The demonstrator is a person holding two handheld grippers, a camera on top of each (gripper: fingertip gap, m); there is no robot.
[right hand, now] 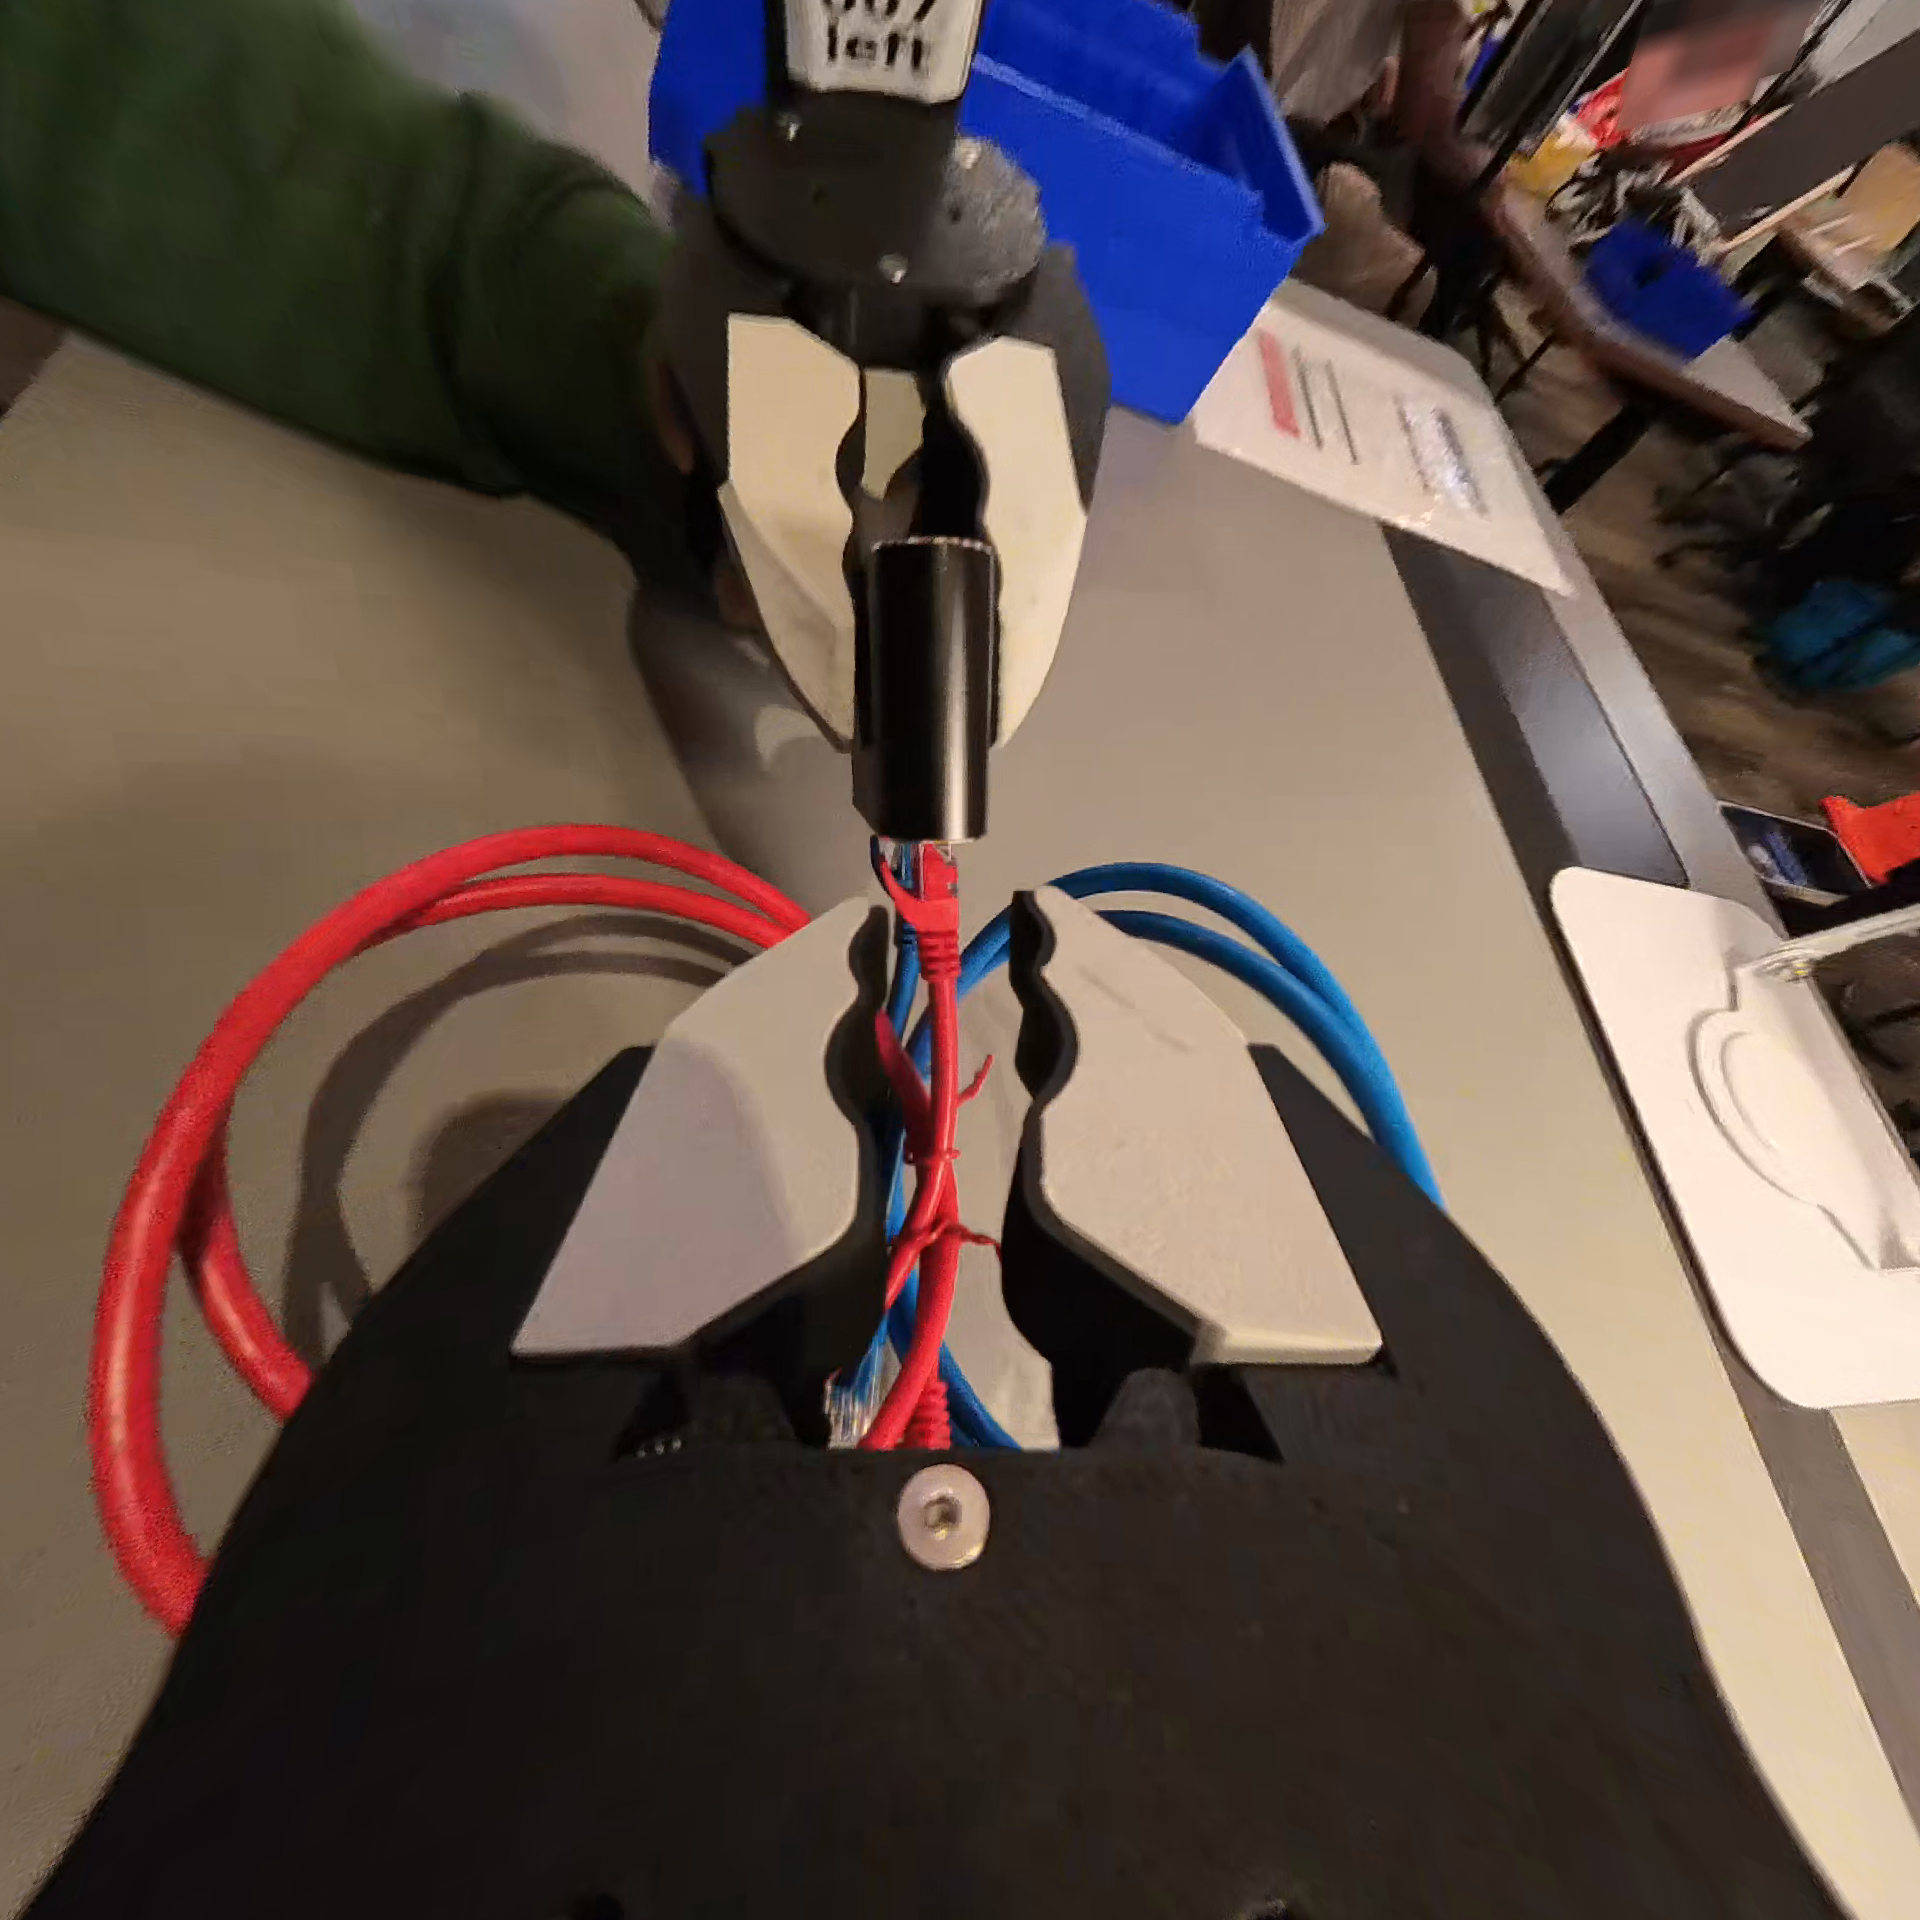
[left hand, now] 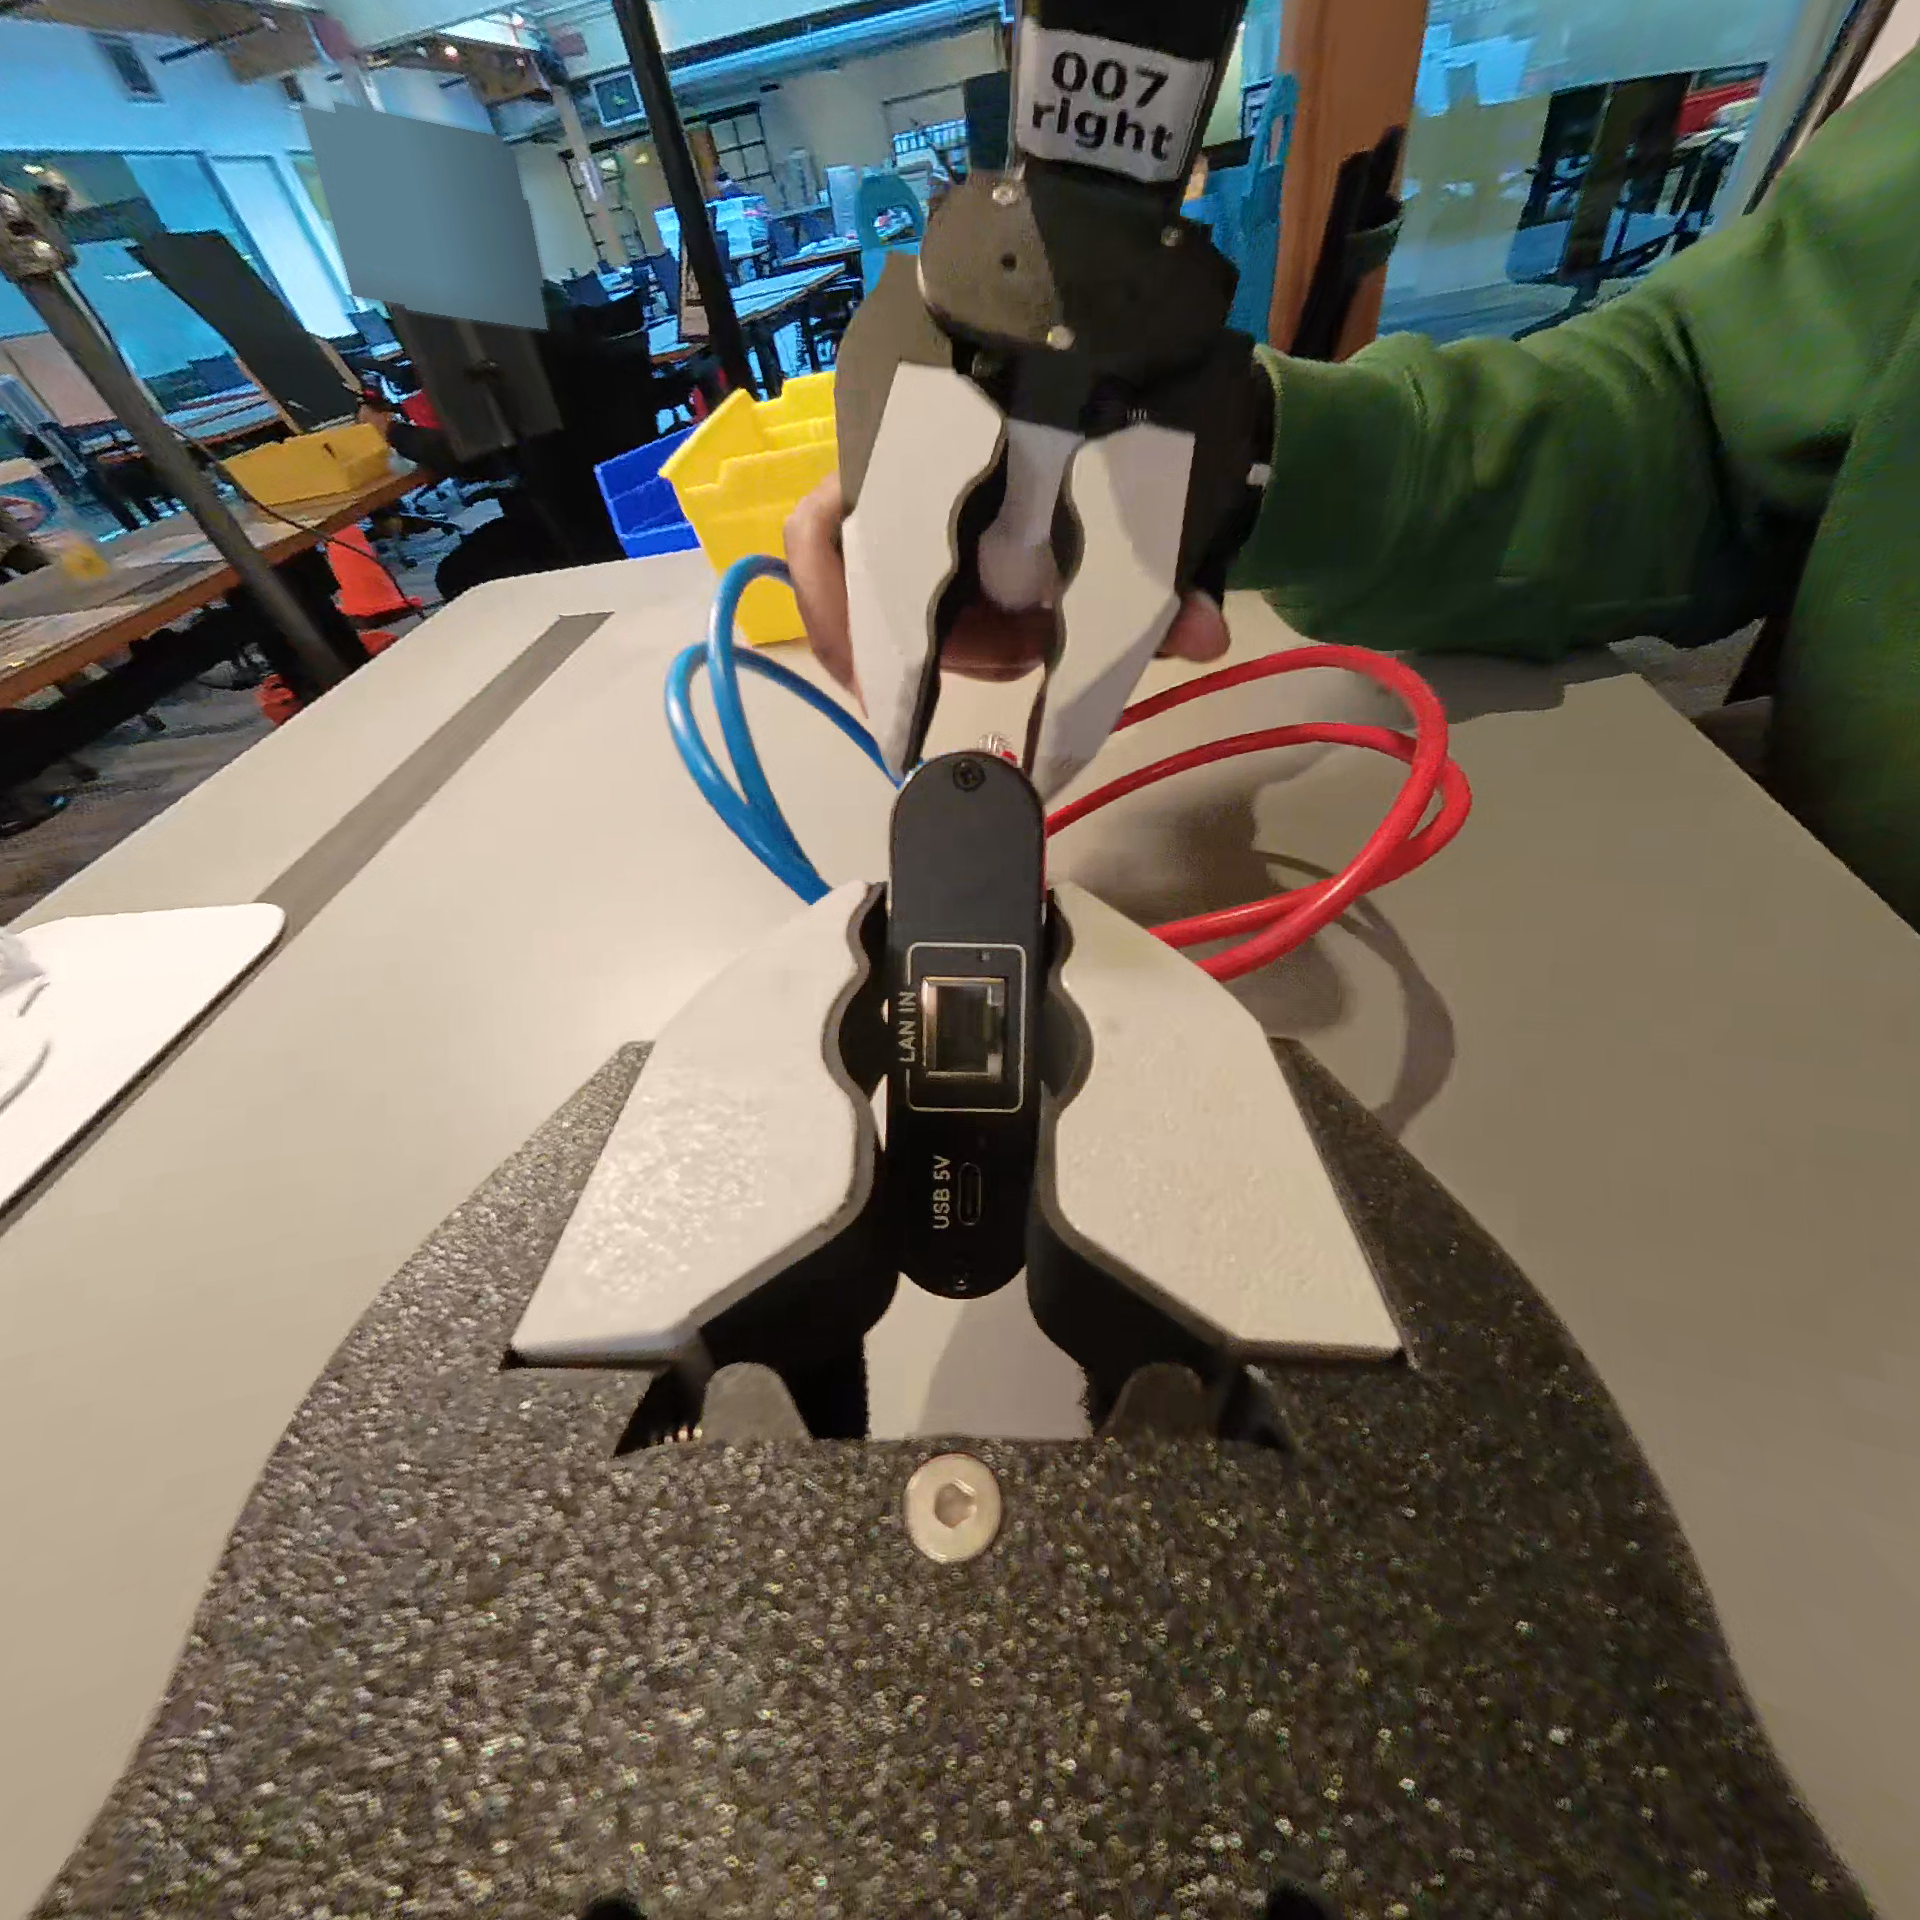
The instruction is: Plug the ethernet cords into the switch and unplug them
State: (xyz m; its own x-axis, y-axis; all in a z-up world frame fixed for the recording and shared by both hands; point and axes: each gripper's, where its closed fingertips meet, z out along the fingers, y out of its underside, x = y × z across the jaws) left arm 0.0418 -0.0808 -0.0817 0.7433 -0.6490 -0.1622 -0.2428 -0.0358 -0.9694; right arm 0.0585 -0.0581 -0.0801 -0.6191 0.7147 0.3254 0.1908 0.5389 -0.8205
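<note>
My left gripper is shut on the black switch and holds it above the grey table, with one empty port facing the camera. In the right wrist view the switch sits between the left gripper's fingers. The red cord's plug sits in the switch's far end, with a blue plug beside it. My right gripper is open, its jaws either side of the red cord without touching it. The blue cord loops right. The right gripper also shows in the left wrist view.
A yellow bin and a blue bin stand at the table's far edge. A white pad and a bagged paper sheet lie to one side. A green sleeve reaches in. Both cords' free ends lie under my right gripper. My two grippers' fingertips are within a few centimetres of each other.
</note>
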